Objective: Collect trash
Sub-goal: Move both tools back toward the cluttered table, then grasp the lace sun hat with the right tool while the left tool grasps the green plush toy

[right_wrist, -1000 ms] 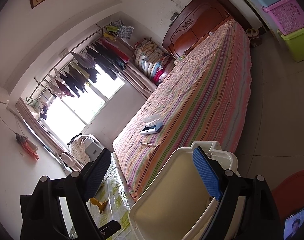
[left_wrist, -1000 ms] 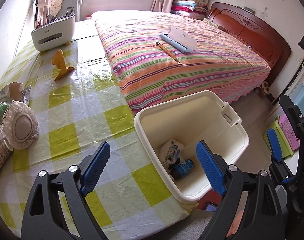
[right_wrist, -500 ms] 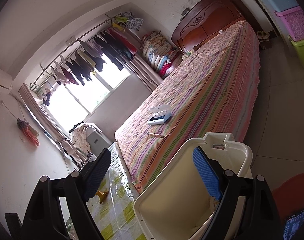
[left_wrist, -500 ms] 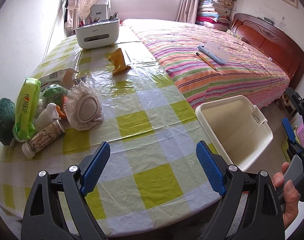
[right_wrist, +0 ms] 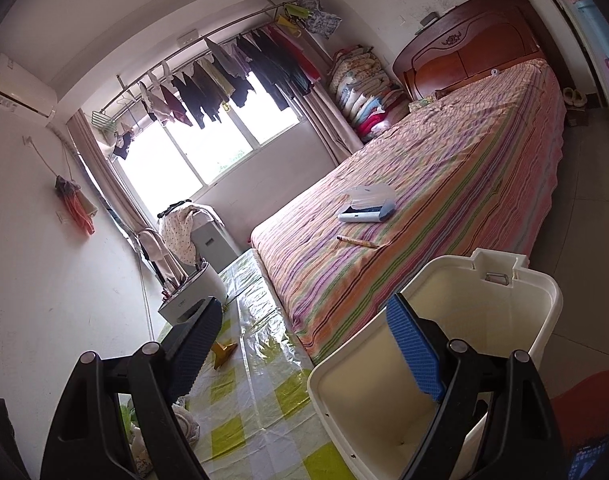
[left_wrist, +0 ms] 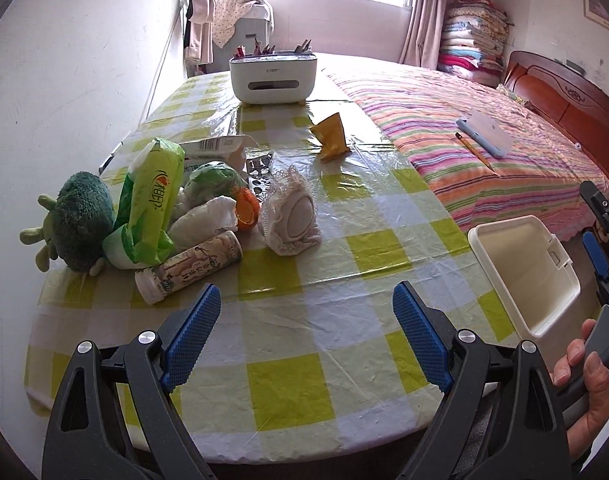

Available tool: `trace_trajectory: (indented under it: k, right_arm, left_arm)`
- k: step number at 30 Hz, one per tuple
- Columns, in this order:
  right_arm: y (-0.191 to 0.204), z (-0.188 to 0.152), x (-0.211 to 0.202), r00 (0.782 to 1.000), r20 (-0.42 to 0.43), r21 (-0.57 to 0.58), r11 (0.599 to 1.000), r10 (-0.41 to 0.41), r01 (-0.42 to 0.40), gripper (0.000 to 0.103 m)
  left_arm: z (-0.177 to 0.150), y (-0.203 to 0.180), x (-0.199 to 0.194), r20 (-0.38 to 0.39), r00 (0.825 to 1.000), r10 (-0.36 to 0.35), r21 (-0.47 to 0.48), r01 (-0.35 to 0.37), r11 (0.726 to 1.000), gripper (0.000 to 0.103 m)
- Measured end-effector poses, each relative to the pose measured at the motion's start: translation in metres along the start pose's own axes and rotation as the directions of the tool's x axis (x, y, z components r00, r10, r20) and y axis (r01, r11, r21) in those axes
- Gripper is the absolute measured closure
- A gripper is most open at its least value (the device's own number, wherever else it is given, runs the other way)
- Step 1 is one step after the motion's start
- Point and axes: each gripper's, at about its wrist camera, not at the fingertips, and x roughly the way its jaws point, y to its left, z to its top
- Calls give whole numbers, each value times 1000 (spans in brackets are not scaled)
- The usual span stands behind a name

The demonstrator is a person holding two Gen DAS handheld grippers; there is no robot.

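Note:
Trash and other items lie piled on the table's left side in the left wrist view: a green plastic pack [left_wrist: 154,200], crumpled white tissue [left_wrist: 204,218], orange peel [left_wrist: 246,208], a printed tube [left_wrist: 190,266], a blister strip [left_wrist: 260,172] and a yellow wrapper [left_wrist: 330,138]. The white bin [left_wrist: 524,272] stands at the table's right edge; its inside [right_wrist: 436,360] fills the lower right of the right wrist view. My left gripper [left_wrist: 304,336] hangs open over bare cloth, short of the pile. My right gripper [right_wrist: 304,340] is open above the bin's near rim and holds nothing.
A green plush toy [left_wrist: 82,220], a lace-covered round thing [left_wrist: 294,216] and a white organiser box [left_wrist: 272,76] are also on the checked table [left_wrist: 344,280]. The striped bed [left_wrist: 484,152] runs along the right. A hand [left_wrist: 584,380] grips the right tool beside the bin.
The left view has swung left from over the bin to the pile on the table; the bin now sits at its right edge. The right view rolled and shifted slightly.

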Motion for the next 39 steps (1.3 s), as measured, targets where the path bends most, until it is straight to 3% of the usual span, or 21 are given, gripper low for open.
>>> trace_trajectory:
  k: [9,25,39]
  right_arm:
    - [32,-13,16,997,-66,-93,994,44,-50,21]
    - [81,-34,36,986,-145,-205,972,87,-116,21]
    - [120,-55,63,953,-272,-245,947,136,-206,21]
  left_arm:
    - [-4,46,-13,57,995,80,-66,-77,995,16]
    - [-8,116,-23,79,982,173,-200,-155,968,16]
    - [-13,149,-30,65,974,215,-252,-192,949,16]
